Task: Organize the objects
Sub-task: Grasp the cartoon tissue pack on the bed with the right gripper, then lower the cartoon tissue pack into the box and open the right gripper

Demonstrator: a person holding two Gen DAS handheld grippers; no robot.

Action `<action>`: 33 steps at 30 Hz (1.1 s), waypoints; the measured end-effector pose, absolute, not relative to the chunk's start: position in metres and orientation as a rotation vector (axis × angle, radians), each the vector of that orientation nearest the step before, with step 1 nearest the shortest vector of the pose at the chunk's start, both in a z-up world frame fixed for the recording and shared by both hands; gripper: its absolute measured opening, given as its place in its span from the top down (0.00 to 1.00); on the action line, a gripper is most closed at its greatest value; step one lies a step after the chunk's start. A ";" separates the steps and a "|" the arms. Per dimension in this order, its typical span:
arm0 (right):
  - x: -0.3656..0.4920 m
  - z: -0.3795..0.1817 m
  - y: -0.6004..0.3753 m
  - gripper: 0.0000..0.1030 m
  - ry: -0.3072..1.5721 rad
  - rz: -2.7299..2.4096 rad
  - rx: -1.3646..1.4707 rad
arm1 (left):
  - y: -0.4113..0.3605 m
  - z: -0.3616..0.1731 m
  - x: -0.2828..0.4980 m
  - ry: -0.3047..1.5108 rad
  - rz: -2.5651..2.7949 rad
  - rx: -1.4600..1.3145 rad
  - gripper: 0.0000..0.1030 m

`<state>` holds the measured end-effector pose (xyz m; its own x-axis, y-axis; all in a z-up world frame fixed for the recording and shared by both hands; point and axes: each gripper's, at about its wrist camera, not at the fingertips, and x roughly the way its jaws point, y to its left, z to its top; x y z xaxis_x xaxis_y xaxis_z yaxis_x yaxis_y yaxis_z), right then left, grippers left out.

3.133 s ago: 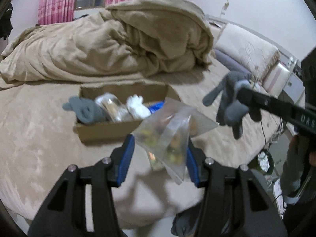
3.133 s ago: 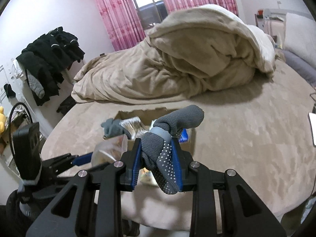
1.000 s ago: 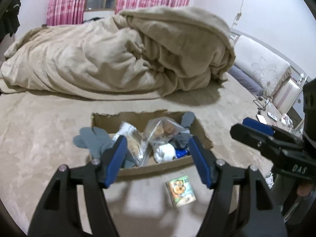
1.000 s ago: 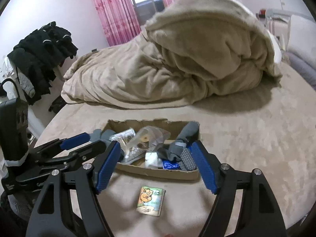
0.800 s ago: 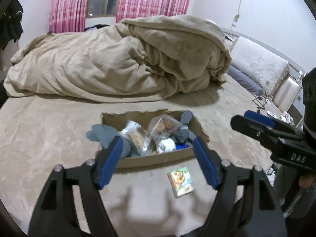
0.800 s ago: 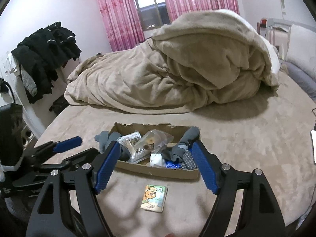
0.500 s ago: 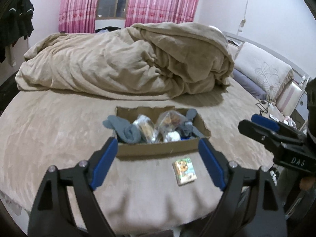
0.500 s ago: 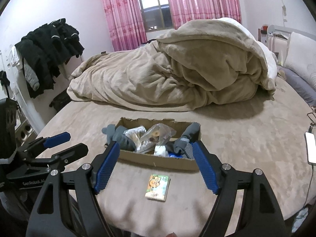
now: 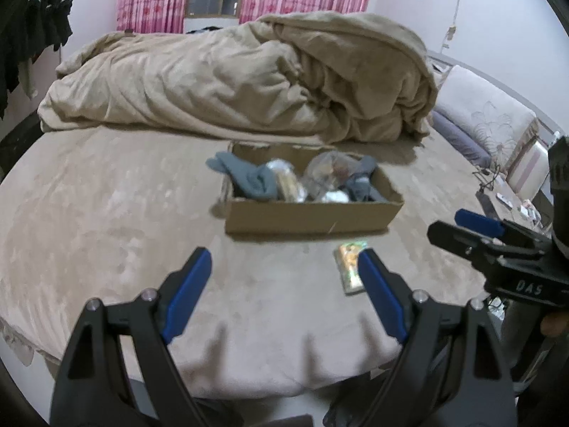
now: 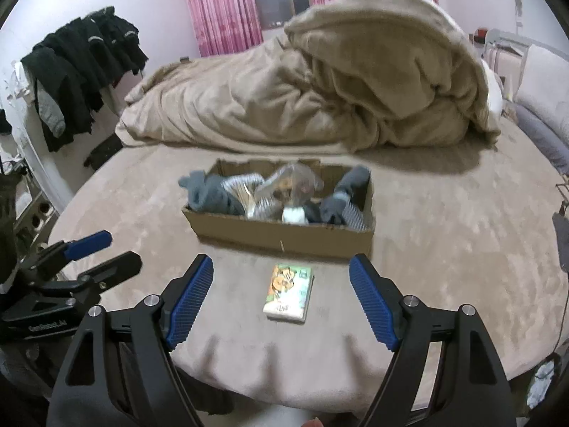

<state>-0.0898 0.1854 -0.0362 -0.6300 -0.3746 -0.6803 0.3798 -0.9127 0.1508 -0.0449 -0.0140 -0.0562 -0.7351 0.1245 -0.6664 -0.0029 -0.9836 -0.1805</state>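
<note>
I am holding my right hand-held gripper (image 10: 281,302) with its blue-padded jaws wide apart and nothing between them, hovering over the near edge of the bed (image 10: 444,249). My left hand-held gripper (image 9: 284,299) is likewise spread wide and carrying nothing.

Just beyond my right fingers, the small flat rectangular packet with an orange cartoon print (image 10: 288,292) is lying on the tan bedspread, a little short of the box and not touching it. Its long axis is running away from me toward the box, leaning slightly right. It looks light, thin and fairly stiff, perhaps glossy and slippery; I judge the best hold is across its two long edges, pressing into the soft cover to get under it.

Farther on, the shallow brown cardboard box (image 10: 277,235) is sitting lengthwise across my view, already holding grey gloves (image 10: 209,192), a clear plastic bag (image 10: 284,185) and other small items. Behind it, the rumpled tan duvet (image 10: 320,89) is piled up.
</note>
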 end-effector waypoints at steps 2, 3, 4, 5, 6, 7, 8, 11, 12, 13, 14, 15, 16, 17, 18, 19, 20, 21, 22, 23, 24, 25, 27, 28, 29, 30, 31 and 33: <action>-0.095 -0.049 0.182 0.21 0.013 -2.509 1.082 | -0.017 -0.065 -0.048 -0.254 2.854 -1.141 0.17; -0.098 -0.055 0.181 0.21 0.018 -2.510 1.099 | -0.019 -0.070 -0.049 -0.251 2.854 -1.153 0.17; -0.101 -0.060 0.179 0.21 0.021 -2.507 1.118 | -0.020 -0.074 -0.050 -0.250 2.852 -1.163 0.17; -0.104 -0.067 0.177 0.21 0.020 -2.498 1.138 | -0.022 -0.079 -0.051 -0.254 2.847 -1.176 0.17; -0.106 -0.071 0.176 0.21 0.021 -2.491 1.150 | -0.024 -0.084 -0.053 -0.259 2.841 -1.189 0.17; -0.108 -0.076 0.174 0.21 0.024 -2.484 1.161 | -0.025 -0.089 -0.055 -0.259 2.838 -1.204 0.17; -0.111 -0.081 0.172 0.21 0.027 -2.476 1.172 | -0.025 -0.093 -0.058 -0.257 2.835 -1.220 0.17; -0.118 -0.093 0.167 0.21 0.038 -2.461 1.196 | -0.028 -0.107 -0.066 -0.245 2.832 -1.258 0.17; -0.120 -0.098 0.165 0.21 0.041 -2.455 1.208 | -0.029 -0.110 -0.069 -0.246 2.831 -1.263 0.17; -0.123 -0.102 0.163 0.21 0.043 -2.448 1.219 | -0.029 -0.114 -0.071 -0.249 2.829 -1.272 0.17; -0.126 -0.107 0.161 0.21 0.049 -2.441 1.232 | -0.030 -0.118 -0.072 -0.251 2.827 -1.282 0.17; -0.129 -0.111 0.160 0.21 0.055 -2.436 1.242 | -0.030 -0.123 -0.075 -0.250 2.823 -1.295 0.17; -0.132 -0.117 0.157 0.21 0.066 -2.430 1.255 | -0.031 -0.128 -0.078 -0.249 2.818 -1.312 0.17; -0.135 -0.122 0.156 0.21 0.070 -2.423 1.265 | -0.031 -0.132 -0.080 -0.249 2.814 -1.322 0.17; -0.137 -0.127 0.154 0.21 0.071 -2.415 1.277 | -0.030 -0.137 -0.082 -0.247 2.808 -1.334 0.17; -0.140 -0.132 0.152 0.21 0.076 -2.408 1.290 | -0.030 -0.141 -0.085 -0.244 2.802 -1.347 0.17; -0.142 -0.138 0.150 0.24 0.083 -2.403 1.303 | -0.030 -0.144 -0.087 -0.240 2.798 -1.356 0.17; -0.143 -0.141 0.149 0.29 0.088 -2.399 1.309 | -0.029 -0.148 -0.089 -0.238 2.793 -1.366 0.17; -0.144 -0.145 0.147 0.31 0.096 -2.397 1.314 | -0.030 -0.150 -0.091 -0.236 2.790 -1.371 0.17; -0.146 -0.149 0.146 0.35 0.110 -2.399 1.323 | -0.030 -0.153 -0.092 -0.234 2.786 -1.379 0.17; -0.146 -0.151 0.146 0.43 0.125 -2.407 1.328 | -0.030 -0.155 -0.094 -0.233 2.784 -1.389 0.17; -0.146 -0.153 0.146 0.47 0.144 -2.422 1.324 | -0.030 -0.157 -0.095 -0.234 2.783 -1.394 0.17; -0.145 -0.153 0.148 0.52 0.135 -2.426 1.306 | -0.030 -0.161 -0.098 -0.245 2.779 -1.399 0.17; -0.145 -0.153 0.151 0.53 0.120 -2.428 1.297 | -0.031 -0.164 -0.099 -0.249 2.775 -1.406 0.17; -0.145 -0.153 0.154 0.53 0.100 -2.427 1.294 | -0.030 -0.165 -0.099 -0.253 2.771 -1.420 0.17; -0.145 -0.152 0.157 0.54 0.083 -2.427 1.295 | -0.030 -0.164 -0.098 -0.263 2.770 -1.417 0.17; -0.144 -0.150 0.161 0.54 0.074 -2.432 1.293 | -0.029 -0.161 -0.097 -0.268 2.768 -1.405 0.17; -0.142 -0.146 0.166 0.54 0.061 -2.440 1.286 | -0.025 -0.153 -0.095 -0.269 2.768 -1.377 0.17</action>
